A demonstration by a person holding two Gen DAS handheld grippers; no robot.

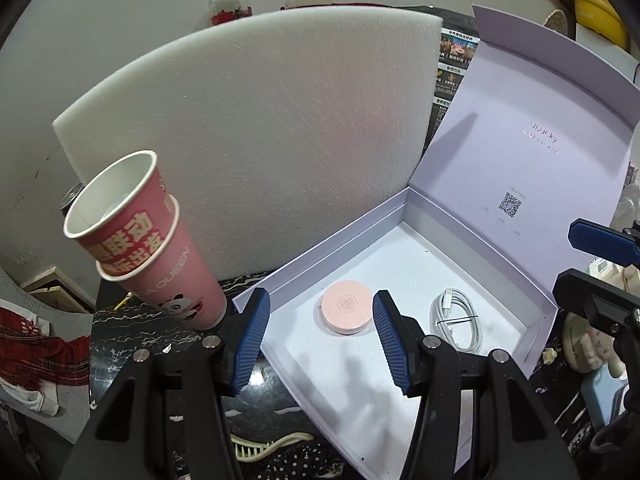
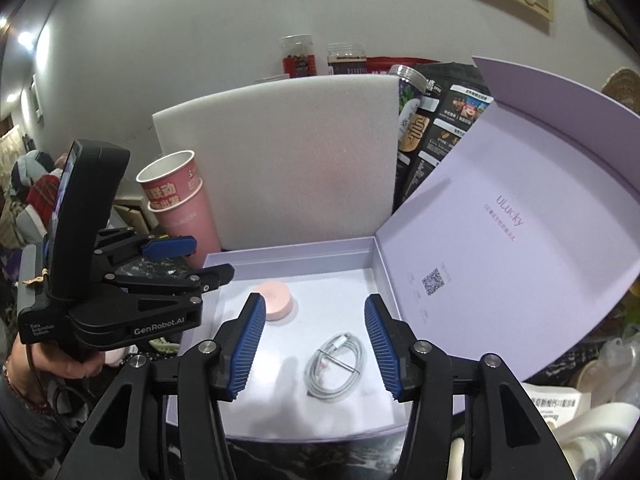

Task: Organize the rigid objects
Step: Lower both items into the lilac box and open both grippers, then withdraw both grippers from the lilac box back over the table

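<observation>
An open lilac box lies on the dark marble table with its lid standing up at the right. Inside lie a pink round disc and a coiled white cable. My left gripper hovers open over the box's near left part, with the disc beyond its fingers and nothing between them. My right gripper hangs open above the cable, its pads clear of it.
A white foam sheet stands behind the box. Stacked pink paper cups stand at its left. A cream comb lies by the near edge. Jars and dark packets line the back wall; clutter sits at the right.
</observation>
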